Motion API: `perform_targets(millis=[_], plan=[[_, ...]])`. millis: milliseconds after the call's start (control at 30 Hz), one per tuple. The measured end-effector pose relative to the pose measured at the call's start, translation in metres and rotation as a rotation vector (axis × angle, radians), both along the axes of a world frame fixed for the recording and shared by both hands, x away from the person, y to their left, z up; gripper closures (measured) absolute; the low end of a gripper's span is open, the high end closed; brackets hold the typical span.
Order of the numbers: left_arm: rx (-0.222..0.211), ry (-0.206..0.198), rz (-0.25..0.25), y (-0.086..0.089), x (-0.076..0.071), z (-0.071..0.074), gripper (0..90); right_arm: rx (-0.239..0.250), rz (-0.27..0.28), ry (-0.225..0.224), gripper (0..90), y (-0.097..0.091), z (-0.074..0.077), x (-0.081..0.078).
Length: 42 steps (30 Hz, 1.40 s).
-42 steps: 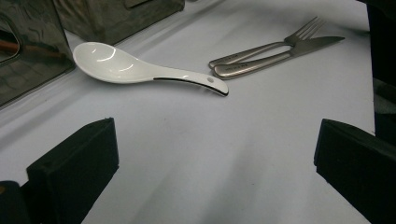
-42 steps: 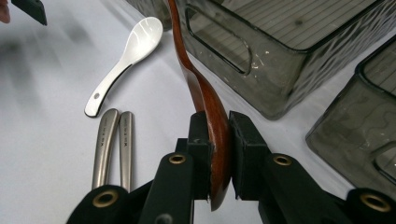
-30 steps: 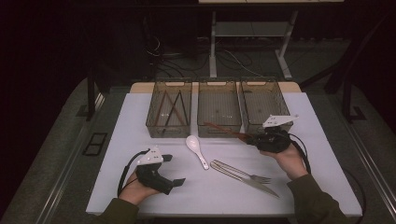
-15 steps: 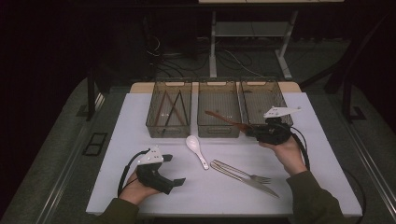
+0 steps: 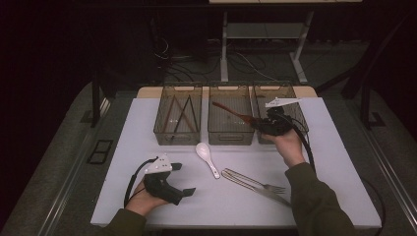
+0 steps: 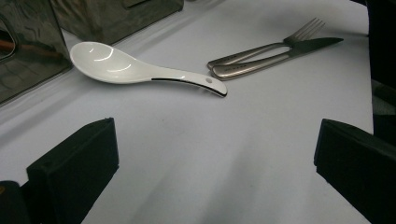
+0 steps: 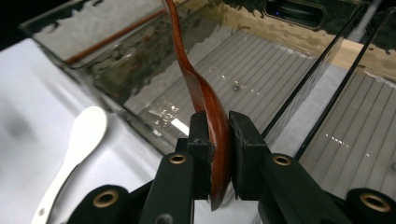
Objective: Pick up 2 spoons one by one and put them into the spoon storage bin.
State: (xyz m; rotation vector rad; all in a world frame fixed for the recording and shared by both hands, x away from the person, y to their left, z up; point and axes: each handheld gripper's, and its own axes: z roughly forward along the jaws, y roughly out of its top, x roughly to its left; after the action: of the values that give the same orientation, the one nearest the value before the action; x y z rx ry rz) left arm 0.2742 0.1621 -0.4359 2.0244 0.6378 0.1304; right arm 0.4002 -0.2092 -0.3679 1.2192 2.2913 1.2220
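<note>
Wooden and dark red, the spoon (image 7: 204,95) is pinched by its bowl between the fingers (image 7: 200,140) of our right gripper (image 5: 260,124), its handle slanting up and out over the middle bin (image 5: 231,135). We hold it just above that bin's near right corner, beside the wall shared with the right bin (image 5: 298,118).

White counter (image 5: 123,162) lies open on all sides of our left gripper (image 5: 181,179), whose fingers (image 6: 74,163) stand wide with nothing between them. It rests low near the front left edge. Ahead of it lie a white ceramic spoon (image 6: 135,70) and, further right, a fork (image 6: 266,46) and a knife (image 6: 280,58) side by side, touching.

Three clear bins stand in a row along the far edge. Chopsticks (image 5: 179,114) lie crossed in the left bin (image 5: 162,132). From the right gripper view the middle and right bins show ribbed floors with no utensils on them.
</note>
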Motion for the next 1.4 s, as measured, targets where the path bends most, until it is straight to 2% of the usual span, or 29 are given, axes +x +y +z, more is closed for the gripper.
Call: perform_targets(millis=[267,433,633,867,1067,1233,1400], plan=[[-0.003,0.001,-0.001,0.0,0.0,0.0,0.0,-0.044,-0.039,0.015,79.6,0.016,-0.01,0.018],[-0.005,0.002,-0.003,0.0,0.0,0.0,0.0,-0.074,-0.05,0.032,79.5,0.018,-0.016,0.021],[-0.004,0.002,-0.003,0.0,0.0,0.0,0.0,-0.085,-0.037,0.028,79.5,0.022,-0.019,0.022],[-0.006,0.002,-0.004,0.0,0.0,0.0,0.0,-0.054,-0.044,0.008,64.1,0.02,-0.017,0.021],[-0.006,0.002,-0.002,0.0,0.0,0.0,0.0,0.002,-0.038,0.0,51.6,0.016,-0.011,0.015],[-0.006,0.001,0.0,0.0,0.0,0.0,0.0,0.039,-0.024,-0.025,47.4,0.007,-0.006,0.005],[-0.004,0.001,0.0,0.0,0.0,0.0,0.0,0.068,0.01,-0.016,43.1,-0.003,-0.003,-0.008]])
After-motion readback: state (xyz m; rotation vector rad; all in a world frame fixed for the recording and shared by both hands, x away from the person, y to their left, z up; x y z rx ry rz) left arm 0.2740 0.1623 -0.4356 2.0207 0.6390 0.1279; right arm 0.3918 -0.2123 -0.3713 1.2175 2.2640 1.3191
